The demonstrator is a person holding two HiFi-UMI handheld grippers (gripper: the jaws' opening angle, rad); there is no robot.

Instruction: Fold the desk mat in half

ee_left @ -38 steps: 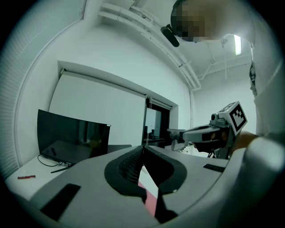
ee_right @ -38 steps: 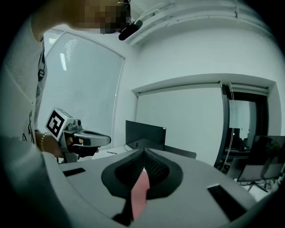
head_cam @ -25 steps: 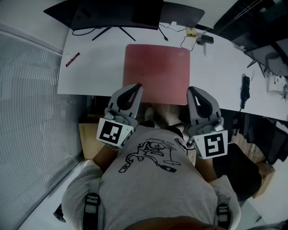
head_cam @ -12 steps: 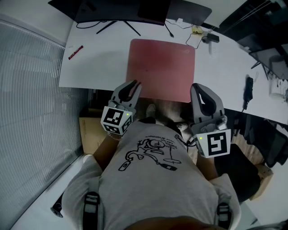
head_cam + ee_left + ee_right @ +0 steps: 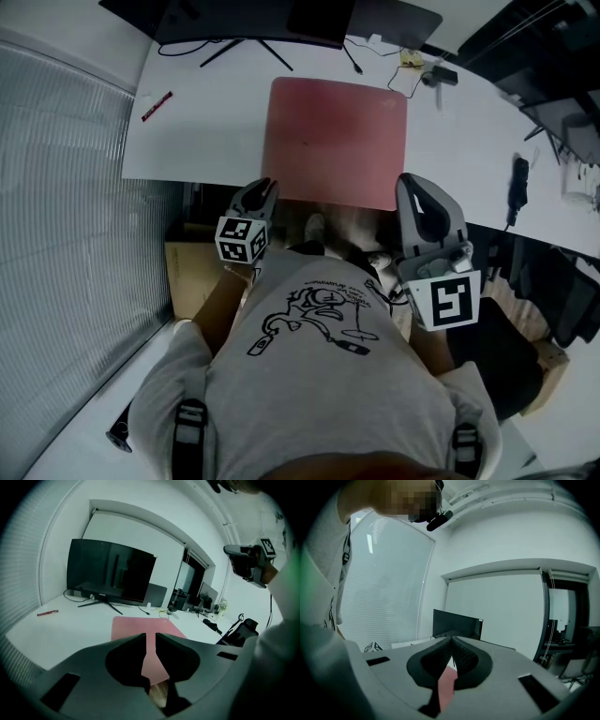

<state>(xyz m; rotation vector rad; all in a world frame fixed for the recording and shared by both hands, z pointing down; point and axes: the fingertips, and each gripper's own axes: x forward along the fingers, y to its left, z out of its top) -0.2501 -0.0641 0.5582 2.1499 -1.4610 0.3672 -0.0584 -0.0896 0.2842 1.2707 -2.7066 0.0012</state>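
A pink desk mat [image 5: 337, 141] lies flat on the white desk [image 5: 206, 131], its near edge at the desk's front edge. My left gripper [image 5: 265, 186] hangs low just in front of that edge, by the mat's near left corner. In the left gripper view its jaws [image 5: 150, 637] stand a narrow gap apart, having just been opening, with nothing between them; the mat [image 5: 133, 625] shows beyond the gap. My right gripper [image 5: 410, 180] is held off the mat's near right corner. Its jaw tips [image 5: 451, 639] meet, shut on nothing, with a strip of the mat [image 5: 447, 684] below.
A dark monitor [image 5: 253, 19] on a stand sits at the desk's back edge. A red pen [image 5: 156, 108] lies far left. Cables and small items [image 5: 422, 70] clutter the back right. A cardboard box [image 5: 192, 281] stands under the desk, window blinds [image 5: 66, 234] at left.
My left gripper has dropped from beside the mat's near left corner to lower in front of the desk edge and looks smaller. The right gripper has kept its place.
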